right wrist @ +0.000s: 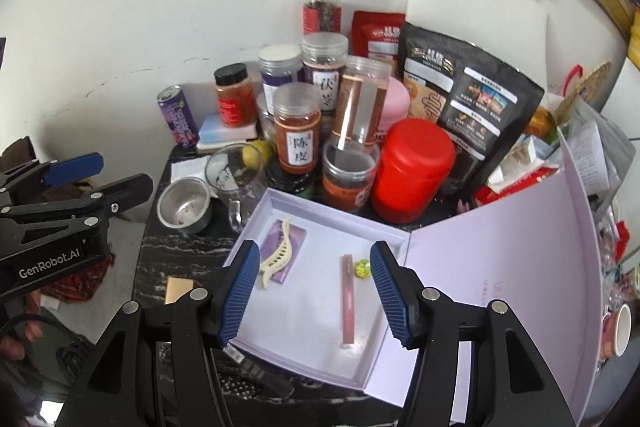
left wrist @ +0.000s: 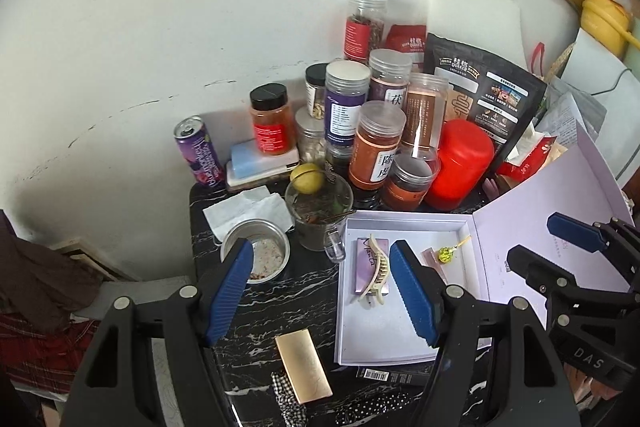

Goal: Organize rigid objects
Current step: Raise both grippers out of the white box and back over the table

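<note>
Right wrist: 1 box [right wrist: 256, 201], 1 hair clip [right wrist: 276, 255], 1 pink pen [right wrist: 347, 303]

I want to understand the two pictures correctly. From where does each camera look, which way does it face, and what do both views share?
Left wrist: on the left gripper, looking steeply down at the black marble table and open white box; own open fingers show, right gripper at right.
Right wrist: on the right gripper, above the same box; own open fingers show, left gripper at left.
Shared: box, cream hair claw, red canister, jars.
</note>
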`<action>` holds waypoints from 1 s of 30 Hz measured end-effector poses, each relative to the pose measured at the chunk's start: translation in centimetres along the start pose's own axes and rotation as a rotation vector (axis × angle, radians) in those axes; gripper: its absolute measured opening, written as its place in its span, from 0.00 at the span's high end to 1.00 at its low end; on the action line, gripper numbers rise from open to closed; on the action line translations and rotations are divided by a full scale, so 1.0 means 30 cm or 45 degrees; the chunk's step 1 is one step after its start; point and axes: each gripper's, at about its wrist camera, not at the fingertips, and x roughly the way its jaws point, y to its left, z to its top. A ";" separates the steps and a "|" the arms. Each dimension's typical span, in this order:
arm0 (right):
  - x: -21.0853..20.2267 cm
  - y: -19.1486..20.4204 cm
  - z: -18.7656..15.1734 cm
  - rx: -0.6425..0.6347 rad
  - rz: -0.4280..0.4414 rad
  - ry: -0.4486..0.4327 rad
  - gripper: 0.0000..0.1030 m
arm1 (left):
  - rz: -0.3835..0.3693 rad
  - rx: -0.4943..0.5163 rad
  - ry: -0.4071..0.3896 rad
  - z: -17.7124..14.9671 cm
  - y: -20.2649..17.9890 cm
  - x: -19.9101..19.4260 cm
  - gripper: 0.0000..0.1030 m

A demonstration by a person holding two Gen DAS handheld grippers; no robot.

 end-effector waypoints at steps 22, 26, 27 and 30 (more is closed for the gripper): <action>-0.173 0.231 -0.061 -0.194 0.123 -0.086 0.41 | 0.118 -0.117 -0.111 -0.147 0.148 -0.293 0.31; -0.190 0.258 -0.089 -0.214 0.147 -0.078 0.41 | 0.114 -0.132 -0.120 -0.190 0.160 -0.322 0.00; -0.192 0.263 -0.098 -0.218 0.150 -0.074 0.41 | 0.119 -0.134 -0.123 -0.202 0.162 -0.329 0.00; -0.192 0.278 -0.128 -0.229 0.165 -0.054 0.41 | 0.141 -0.136 -0.104 -0.240 0.170 -0.337 0.00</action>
